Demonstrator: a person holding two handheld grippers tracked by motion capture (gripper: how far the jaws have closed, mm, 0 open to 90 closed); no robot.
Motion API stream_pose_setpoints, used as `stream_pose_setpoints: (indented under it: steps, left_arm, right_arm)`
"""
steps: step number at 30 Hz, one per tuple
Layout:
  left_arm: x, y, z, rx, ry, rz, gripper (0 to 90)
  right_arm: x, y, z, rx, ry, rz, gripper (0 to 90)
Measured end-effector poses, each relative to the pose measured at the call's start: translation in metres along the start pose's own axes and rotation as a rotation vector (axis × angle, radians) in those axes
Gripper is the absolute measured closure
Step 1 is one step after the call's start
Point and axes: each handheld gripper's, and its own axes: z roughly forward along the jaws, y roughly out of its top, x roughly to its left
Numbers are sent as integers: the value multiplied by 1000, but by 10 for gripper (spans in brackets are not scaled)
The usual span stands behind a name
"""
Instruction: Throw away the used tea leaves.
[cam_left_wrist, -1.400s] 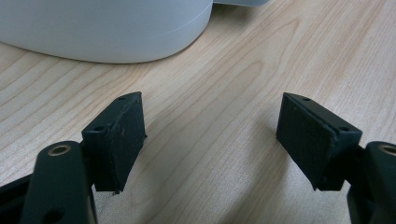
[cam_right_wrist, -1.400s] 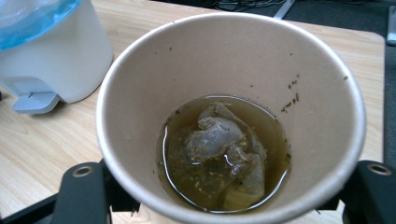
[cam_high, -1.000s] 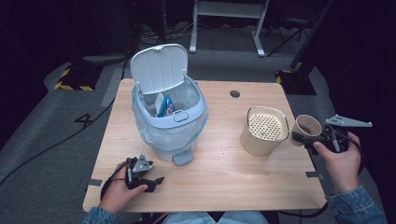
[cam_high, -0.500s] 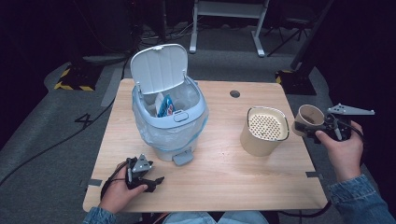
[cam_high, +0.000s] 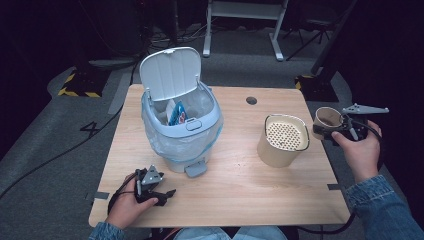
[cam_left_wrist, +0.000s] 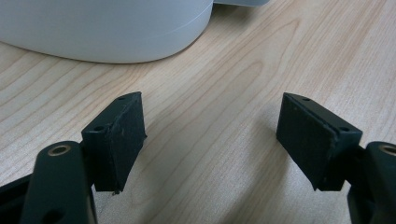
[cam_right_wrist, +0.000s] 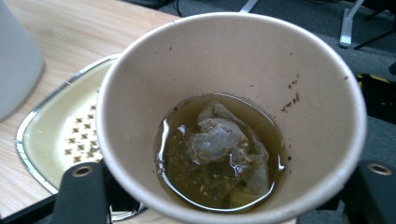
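Overall, pale wooden table (cam_high: 235, 195), dark room.

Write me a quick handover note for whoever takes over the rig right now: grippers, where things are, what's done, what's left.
Right gripper: shut on the paper cup, held off the table's right edge; cup holds a used tea bag in liquid.
Left gripper: open, holding nothing, low over the table by the bin's base.
Strainer container stands mid-right; pedal bin has its lid up, with rubbish inside.
Done: cup picked up.
Left, probably: drain through the strainer, bin the tea bag.
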Motion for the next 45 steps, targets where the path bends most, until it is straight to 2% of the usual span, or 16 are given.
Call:
stream_pose_setpoints:
  steps: [3,12,24,36,41,45]
  left_arm:
    - [0,0,0,0,1,0,241]
    - [-1,-1,-1,1,4,0,241]
    - [0,-1,-1,0,2,-1,240]
    - [0,-1,-1,1,1,-1,240]
    - [0,-1,-1,0,1,-1,240]
    - [0,-1,-1,0,1,-1,240]
  right_arm:
    - [-1,2,5,21,-19,-37,301]
    - [9,12,15,61,-100,-197,304]
    - [27,22,21,116,-212,-396,308]
    - [41,26,27,195,-339,-648,310]
    - [44,27,30,240,-377,-761,310]
    - [46,27,33,277,-403,-827,310]
